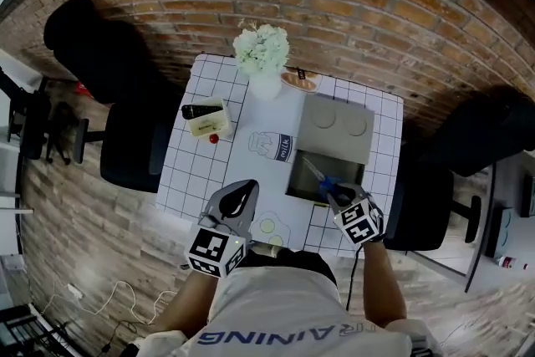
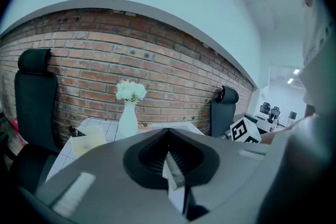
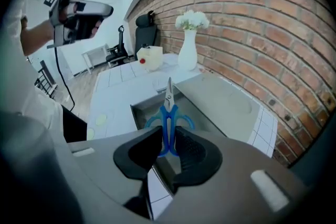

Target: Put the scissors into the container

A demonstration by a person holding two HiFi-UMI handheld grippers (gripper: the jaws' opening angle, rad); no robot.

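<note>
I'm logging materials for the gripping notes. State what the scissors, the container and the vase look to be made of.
The scissors: bare grey metal blades with a dull shine; glossy blue handles, likely plastic.
The container: matte grey with flat, uniform walls; plastic or painted metal, the look leaves it open.
The vase: smooth plain white, probably glazed ceramic, possibly plastic.

The grey container (image 1: 301, 184) stands open at the near right of the tabletop (image 1: 192, 175). Nothing blocks its mouth except the blue scissors (image 1: 322, 177), clamped in the right gripper (image 1: 341, 196) and slanting over it. The container's lid (image 1: 336, 128) lies flat just beyond it. A tall vase of white flowers (image 1: 264, 63) blocks the far middle, while a cream box (image 1: 206, 121) and a small red ball (image 1: 214, 139) occupy the left. Between these and the container the tabletop lies bare. Black chairs (image 1: 129, 142) flank both sides.
</note>
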